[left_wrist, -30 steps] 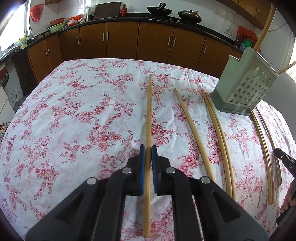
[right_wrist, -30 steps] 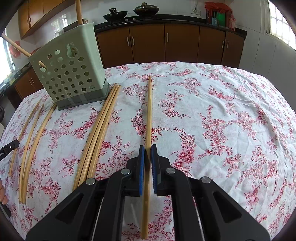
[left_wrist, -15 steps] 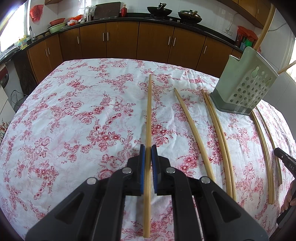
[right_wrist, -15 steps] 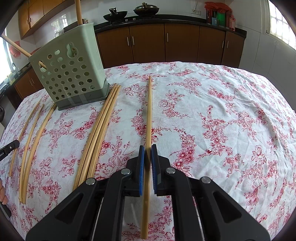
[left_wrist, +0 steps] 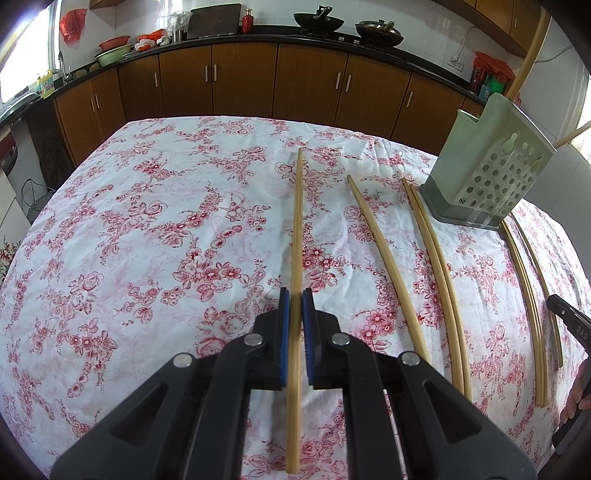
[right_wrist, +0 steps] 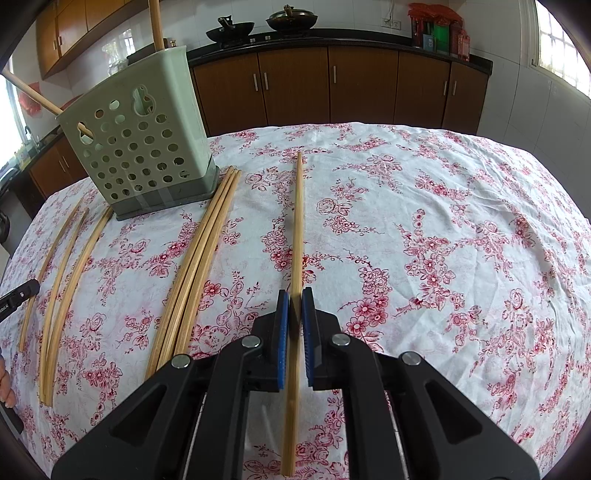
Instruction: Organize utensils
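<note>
**Both grippers closed on a chopstick each**

Nearest us, the left gripper [left_wrist: 295,306] has its blue pads [left_wrist: 283,332] pressed against a bamboo chopstick [left_wrist: 296,229] that runs straight ahead over the floral tablecloth [left_wrist: 147,240]. We note the same on the other side: the right gripper [right_wrist: 294,306] is clamped narrowly on its own chopstick [right_wrist: 297,221], lying lengthwise between the jaws.

Farther out, we see loose chopsticks on the cloth: a bundle of three [right_wrist: 199,258] left of the right gripper, more [right_wrist: 66,266] beyond that. From the left wrist view, a single stick [left_wrist: 384,258] and a pair [left_wrist: 436,266] lie to the right.

Farther still stands the green perforated utensil holder [right_wrist: 140,147], upright, with sticks [right_wrist: 157,22] poking from its top. Brown cabinets [left_wrist: 240,81] line the back.
</note>
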The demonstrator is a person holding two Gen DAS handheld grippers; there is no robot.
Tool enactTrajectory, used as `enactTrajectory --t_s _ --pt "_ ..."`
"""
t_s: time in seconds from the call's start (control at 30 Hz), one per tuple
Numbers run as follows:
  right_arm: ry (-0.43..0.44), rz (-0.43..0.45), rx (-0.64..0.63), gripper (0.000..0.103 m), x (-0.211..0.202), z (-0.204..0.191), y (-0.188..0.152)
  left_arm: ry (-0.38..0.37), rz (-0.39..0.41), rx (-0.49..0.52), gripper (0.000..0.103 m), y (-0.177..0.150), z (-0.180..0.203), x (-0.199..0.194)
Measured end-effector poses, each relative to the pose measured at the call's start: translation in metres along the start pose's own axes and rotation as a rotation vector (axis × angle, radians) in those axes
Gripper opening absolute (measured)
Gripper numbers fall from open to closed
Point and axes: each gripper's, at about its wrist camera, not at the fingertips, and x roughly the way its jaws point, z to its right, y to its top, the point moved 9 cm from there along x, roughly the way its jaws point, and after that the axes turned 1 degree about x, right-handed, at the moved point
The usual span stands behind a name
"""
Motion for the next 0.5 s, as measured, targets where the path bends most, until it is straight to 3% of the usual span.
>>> enactTrajectory --t_s 0.4,0.5 --pt "0.026 -0.008 0.005 0.008 -0.012 0.002 -0.011 0.051 -0.011 0.103 0.008 -0.014 0.009 -0.01" --pt "0.04 0.041 0.02 0.008 -0.028 0.006 0.001 0.036 0.004 0.1 0.008 -0.009 0.011 -0.022"
